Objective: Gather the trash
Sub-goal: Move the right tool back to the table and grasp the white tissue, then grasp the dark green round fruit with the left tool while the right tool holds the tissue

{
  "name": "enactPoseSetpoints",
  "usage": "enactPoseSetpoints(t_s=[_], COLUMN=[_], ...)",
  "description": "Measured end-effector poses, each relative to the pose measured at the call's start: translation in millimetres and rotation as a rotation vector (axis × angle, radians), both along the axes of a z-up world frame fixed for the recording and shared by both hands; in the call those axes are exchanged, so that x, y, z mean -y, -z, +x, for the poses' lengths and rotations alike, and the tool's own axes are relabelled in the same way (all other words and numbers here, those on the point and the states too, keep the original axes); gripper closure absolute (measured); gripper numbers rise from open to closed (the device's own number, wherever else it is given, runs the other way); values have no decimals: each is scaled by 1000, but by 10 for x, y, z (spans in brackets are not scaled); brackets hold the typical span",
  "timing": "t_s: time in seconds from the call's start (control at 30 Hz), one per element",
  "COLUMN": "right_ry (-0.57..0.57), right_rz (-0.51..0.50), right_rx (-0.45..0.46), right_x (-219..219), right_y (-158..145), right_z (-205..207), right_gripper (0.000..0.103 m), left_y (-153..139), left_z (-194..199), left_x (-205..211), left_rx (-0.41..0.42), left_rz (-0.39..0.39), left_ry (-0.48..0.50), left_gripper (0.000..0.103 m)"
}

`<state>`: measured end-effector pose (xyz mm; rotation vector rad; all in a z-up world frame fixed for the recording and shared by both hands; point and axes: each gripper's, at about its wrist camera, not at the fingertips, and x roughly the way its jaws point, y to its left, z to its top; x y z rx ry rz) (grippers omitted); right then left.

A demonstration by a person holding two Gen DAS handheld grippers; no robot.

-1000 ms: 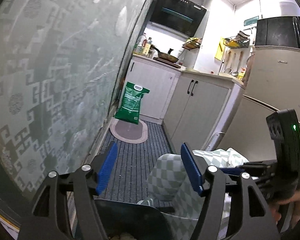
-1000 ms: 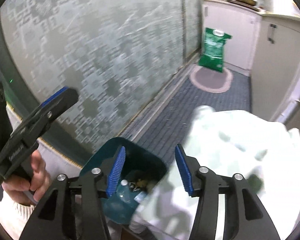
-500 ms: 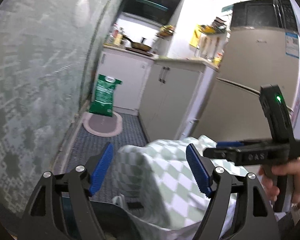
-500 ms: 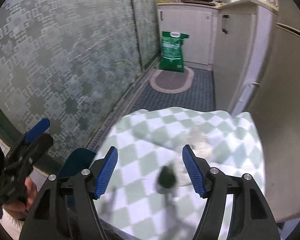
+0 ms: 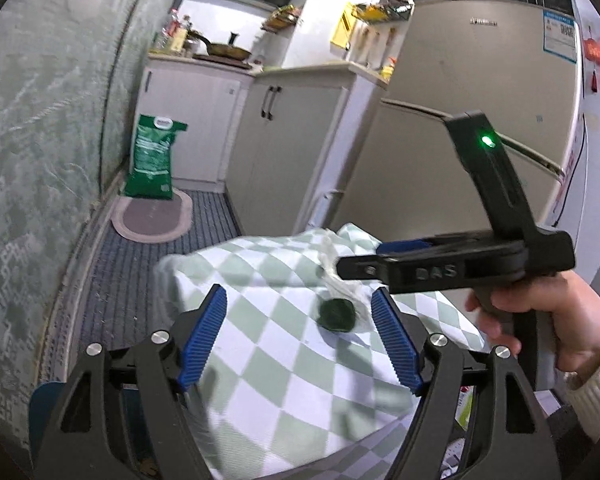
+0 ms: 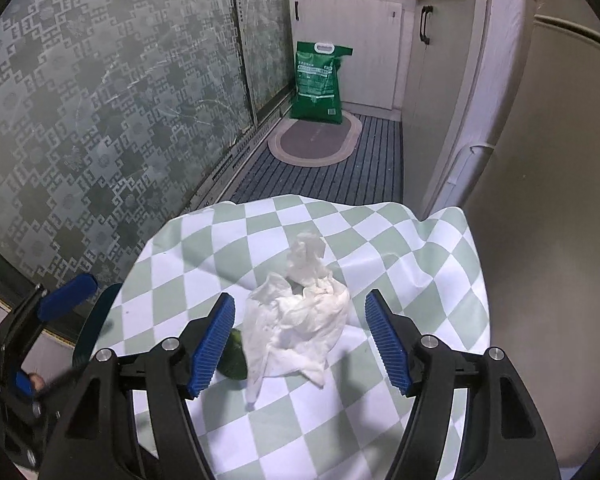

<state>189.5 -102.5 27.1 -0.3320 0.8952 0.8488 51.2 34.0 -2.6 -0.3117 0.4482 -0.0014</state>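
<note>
A crumpled white tissue (image 6: 300,320) lies on the green-and-white checked tablecloth (image 6: 260,432). A dark green round scrap (image 6: 234,360) sits just left of it. My right gripper (image 6: 300,302) hovers over the tissue, open, its blue pads on either side and clear of it. My left gripper (image 5: 299,300) is open above the same cloth. Its right pad is near the green scrap (image 5: 337,314) and the blurred tissue (image 5: 336,276), and nothing is held. The right gripper (image 5: 364,260) and the hand (image 5: 540,320) holding it cross the left wrist view.
A teal bin (image 5: 44,400) stands low at the left, beside the table and against the frosted patterned glass wall (image 6: 100,120). Beyond are a striped floor mat (image 6: 340,176), a green sack (image 6: 318,80), white cabinets (image 5: 284,140) and a fridge (image 5: 480,120) close on the right.
Both grippers swung away from the teal bin to over the checked table. Their jaws stand wider. The tissue and green scrap now lie between the right gripper's pads.
</note>
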Motion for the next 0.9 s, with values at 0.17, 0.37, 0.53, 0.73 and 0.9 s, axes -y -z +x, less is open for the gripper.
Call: enactPoseSetpoints(t_s=[0.17,0.37,0.53,0.73,0.9], right_ry=[-4,-7,-21,-15,-9], right_rz=[-2,-29,-37,-13,11], right_rx=[-50,-57,-48,-54,-60], right_x=[-31,2,25,112,237], right_y=[119,217,312,263,210], right_z=[106,182,201,231,255], right_gripper=[39,69,86,88,88], left_y=[52,90,114,160,206], left_z=[122,191,250,355,473], left_x=[117,247,284,343,414], left_rx=[-31,-64,-80,-106,-129], left_rz=[-10,11,9,3,7], left_ry=[60,96,104,98,96], left_gripper=[31,37,41,47,51])
